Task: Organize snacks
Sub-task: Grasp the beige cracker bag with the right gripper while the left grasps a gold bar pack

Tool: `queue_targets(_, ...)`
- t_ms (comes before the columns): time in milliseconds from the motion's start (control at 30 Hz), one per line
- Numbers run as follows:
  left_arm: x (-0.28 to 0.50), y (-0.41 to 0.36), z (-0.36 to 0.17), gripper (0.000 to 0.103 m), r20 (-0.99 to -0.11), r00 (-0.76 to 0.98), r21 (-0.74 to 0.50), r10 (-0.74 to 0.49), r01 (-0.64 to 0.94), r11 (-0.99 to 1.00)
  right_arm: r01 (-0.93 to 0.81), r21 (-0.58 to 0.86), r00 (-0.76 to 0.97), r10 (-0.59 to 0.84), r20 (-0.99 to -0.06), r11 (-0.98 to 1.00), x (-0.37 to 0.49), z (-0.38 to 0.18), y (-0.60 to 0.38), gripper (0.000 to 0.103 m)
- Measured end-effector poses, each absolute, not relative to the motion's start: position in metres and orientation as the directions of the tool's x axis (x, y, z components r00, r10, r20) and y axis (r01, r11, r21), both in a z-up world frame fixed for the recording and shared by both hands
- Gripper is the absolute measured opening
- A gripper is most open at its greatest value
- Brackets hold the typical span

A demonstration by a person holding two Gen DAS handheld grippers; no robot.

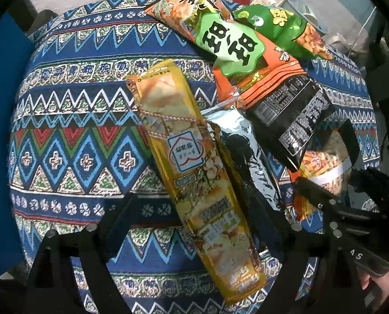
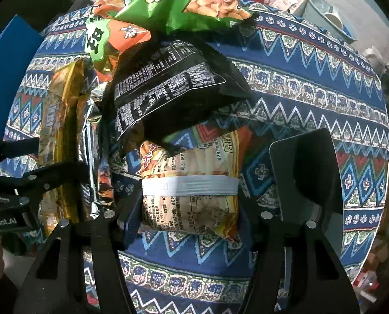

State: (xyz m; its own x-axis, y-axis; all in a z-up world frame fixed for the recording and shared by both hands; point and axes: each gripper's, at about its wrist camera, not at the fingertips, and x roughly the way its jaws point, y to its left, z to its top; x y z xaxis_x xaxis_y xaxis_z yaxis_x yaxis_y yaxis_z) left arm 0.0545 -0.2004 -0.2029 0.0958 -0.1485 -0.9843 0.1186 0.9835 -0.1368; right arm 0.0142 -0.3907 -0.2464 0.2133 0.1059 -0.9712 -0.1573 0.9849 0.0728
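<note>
table under a blue patterned cloth point(image 1: 71, 136), snacks heaped in a loose pile toward its middle-right.

left gripper point(image 1: 202, 214): pointing down, jaws wide, straddling the near end of the long yellow pack point(image 1: 194, 162). pads not on it yet. the pack lies diagonally, its right edge over a silver bag point(image 1: 236, 128).

behind it: orange bag point(image 1: 194, 2) with green label, green bag point(image 1: 281, 26), black bag point(image 1: 299, 115) overlapping each other.

right gripper point(image 2: 192, 206): jaws at a middling gap around the banded cup point(image 2: 192, 183), a snack cup lying on its side with a white band. left finger seems close to or touching the cup, right finger point(image 2: 307, 180) apart from it; no grip judged yet. black bag's corner hangs over the cup's far end.

judgement: each hand is settling on its own item. for a clean pick, left should close across the yellow pack's width, not its length, and lift flat so the silver bag isn't dragged. right should close on the band, then slide the cup out toward the near edge before lifting, clear of the black bag.
</note>
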Motion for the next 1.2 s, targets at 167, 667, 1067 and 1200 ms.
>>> queue_targets(167, 0.056, -0.197, -0.209, 0.081, -0.984, 0.100, -0.131, -0.146, 0.136, 0.982, -0.155, 0.083, 0.217, 0.116, -0.969, 0.984, 0.018, -0.252, -0.396, 0.066)
queue_targets(667, 0.061, -0.197, -0.205, 0.038, -0.982, 0.160, -0.066, -0.099, 0.199, 0.978, -0.149, 0.060, 0.242, 0.095, -0.966, 0.987, 0.001, -0.233, -0.385, 0.059)
queue_targets(1067, 0.048, -0.156, -0.176, 0.031, -0.972, 0.205, -0.072, -0.118, 0.218, 0.973, -0.132, 0.120, 0.343, 0.159, -0.926, 0.984, -0.026, -0.182, -0.385, 0.059)
queue_targets(1200, 0.037, -0.145, -0.154, 0.031, -0.958, 0.264, -0.051, -0.114, 0.236, 0.970, -0.151, 0.126, 0.367, 0.174, -0.914, 0.981, -0.022, -0.172, -0.374, 0.059)
